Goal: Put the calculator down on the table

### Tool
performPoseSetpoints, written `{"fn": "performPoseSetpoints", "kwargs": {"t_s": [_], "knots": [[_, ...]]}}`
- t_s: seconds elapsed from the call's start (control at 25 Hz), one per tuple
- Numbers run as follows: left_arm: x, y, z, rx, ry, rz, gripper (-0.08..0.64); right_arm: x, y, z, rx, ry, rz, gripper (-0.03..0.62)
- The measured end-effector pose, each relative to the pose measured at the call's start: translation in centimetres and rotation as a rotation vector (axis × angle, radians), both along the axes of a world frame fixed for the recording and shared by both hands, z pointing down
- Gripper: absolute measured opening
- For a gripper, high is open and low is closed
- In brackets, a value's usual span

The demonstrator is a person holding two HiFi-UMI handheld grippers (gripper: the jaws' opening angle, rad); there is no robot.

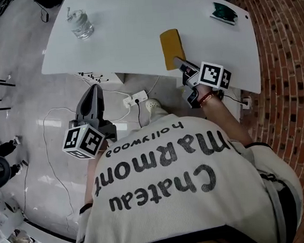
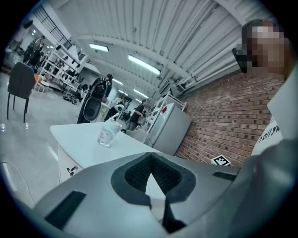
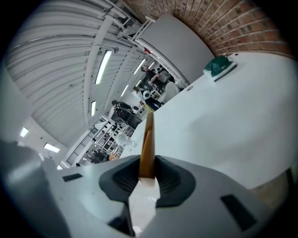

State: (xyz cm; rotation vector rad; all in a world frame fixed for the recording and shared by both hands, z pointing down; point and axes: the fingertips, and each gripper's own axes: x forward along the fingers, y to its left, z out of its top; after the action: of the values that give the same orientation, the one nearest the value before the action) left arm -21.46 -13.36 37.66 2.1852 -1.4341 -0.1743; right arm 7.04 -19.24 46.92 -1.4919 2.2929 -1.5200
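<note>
Fingers (image 3: 168,180) of the right gripper (image 1: 183,64) clamp the mustard calculator (image 1: 170,47) over the white bench's (image 1: 135,31) near edge; left gripper (image 1: 94,92) fingers closed, empty.

Brick wall (image 2: 219,121), pale glossy floor (image 1: 26,101)

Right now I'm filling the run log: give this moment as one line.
right claw: shut on calculator | calculator: held over near edge of table | left claw: shut, empty, over floor
</note>
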Motion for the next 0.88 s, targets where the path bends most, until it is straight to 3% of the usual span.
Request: {"fn": "performPoseSetpoints", "kwargs": {"t_s": [0.4, 0.64, 0.88], "knots": [[-2.1, -2.9, 0.0, 0.01, -0.013, -0.176, 0.002, -1.3, -6.8, 3.0, -0.044, 0.011, -0.114, 0.089], [-3.2, -3.5, 1.3, -0.043, -0.043, -0.269, 0.002, -2.6, -10.3, 4.6, -0.061, 0.012, -0.187, 0.089], [-3.4, -4.1, 2.2, -0.055, -0.022, -0.334, 0.002, -3.1, -12.7, 6.2, -0.084, 0.028, -0.243, 0.089]]}}
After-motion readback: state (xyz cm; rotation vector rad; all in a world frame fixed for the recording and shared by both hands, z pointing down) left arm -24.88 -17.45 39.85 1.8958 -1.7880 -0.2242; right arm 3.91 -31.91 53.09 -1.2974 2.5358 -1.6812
